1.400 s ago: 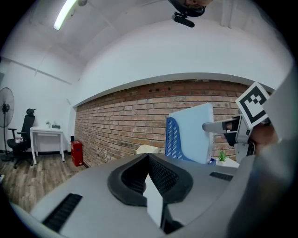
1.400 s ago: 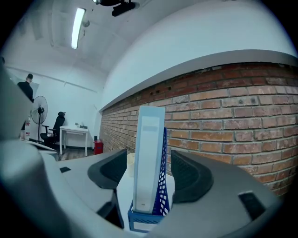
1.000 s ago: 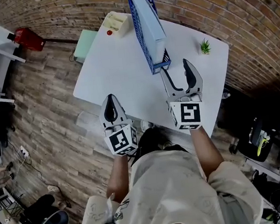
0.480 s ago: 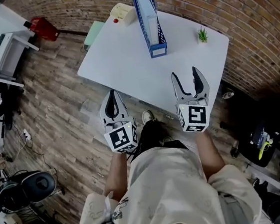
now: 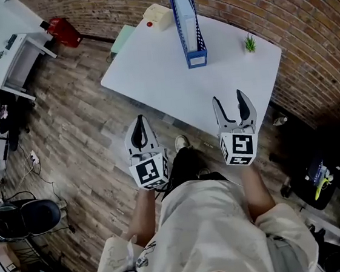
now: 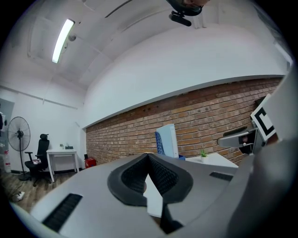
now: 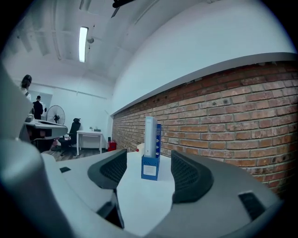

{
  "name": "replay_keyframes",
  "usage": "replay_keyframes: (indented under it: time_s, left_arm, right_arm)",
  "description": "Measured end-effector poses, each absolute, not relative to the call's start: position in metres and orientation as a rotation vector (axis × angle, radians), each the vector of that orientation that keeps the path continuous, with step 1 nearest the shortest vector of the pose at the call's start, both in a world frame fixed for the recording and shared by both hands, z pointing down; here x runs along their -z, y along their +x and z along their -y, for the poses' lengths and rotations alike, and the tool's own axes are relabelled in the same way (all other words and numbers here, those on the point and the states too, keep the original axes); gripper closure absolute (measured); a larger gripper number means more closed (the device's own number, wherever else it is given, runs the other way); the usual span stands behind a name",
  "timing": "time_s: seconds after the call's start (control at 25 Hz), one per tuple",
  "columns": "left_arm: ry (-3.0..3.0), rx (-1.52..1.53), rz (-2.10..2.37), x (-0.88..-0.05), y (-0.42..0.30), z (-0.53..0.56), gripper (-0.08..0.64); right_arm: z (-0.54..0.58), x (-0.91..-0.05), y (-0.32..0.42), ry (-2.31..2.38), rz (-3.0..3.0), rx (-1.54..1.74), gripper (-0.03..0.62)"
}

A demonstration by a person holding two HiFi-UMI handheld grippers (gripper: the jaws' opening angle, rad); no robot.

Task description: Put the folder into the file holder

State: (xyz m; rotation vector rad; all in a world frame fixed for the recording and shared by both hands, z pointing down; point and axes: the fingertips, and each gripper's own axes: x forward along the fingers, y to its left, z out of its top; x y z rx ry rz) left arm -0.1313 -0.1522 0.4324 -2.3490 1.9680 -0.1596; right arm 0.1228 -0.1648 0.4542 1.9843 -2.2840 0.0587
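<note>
A blue file holder stands upright at the far side of the white table, with a pale folder standing inside it. In the right gripper view the file holder and the folder show between the jaws, well ahead. My right gripper hangs open over the table's near edge, holding nothing. Off the table's near left edge, above the floor, my left gripper is shut and empty. In the left gripper view the file holder appears beyond the closed jaws.
A small green plant sits near the table's far right corner. A cream box with a red spot lies at the far left corner. A brick wall runs behind the table. A white desk and office chairs stand to the left.
Both grippers have drawn back toward the person, away from the file holder. The right gripper, earlier close to the holder's front end, now hangs at the table's near edge. The view has shifted back.
</note>
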Motion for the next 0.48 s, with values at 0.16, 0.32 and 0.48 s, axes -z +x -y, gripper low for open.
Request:
replay_keyframes:
  time_s: [0.16,0.32,0.48]
  left_arm:
    - [-2.348,0.143,-1.973,-0.43,-0.131,0.152,0.549]
    - [-2.354,0.124,-1.972,-0.429,-0.129,0.152,0.549]
    - [-2.36,0.111,-1.972,-0.429,-0.13,0.152,0.549]
  right_arm:
    - [0.165,-0.447,0.124,1.984,2.288,-0.038,0.284]
    - [0.164,-0.444,0.125,1.987,2.281,-0.022,0.299]
    - [0.161,-0.439,0.122,1.98,2.283,0.016,0.413]
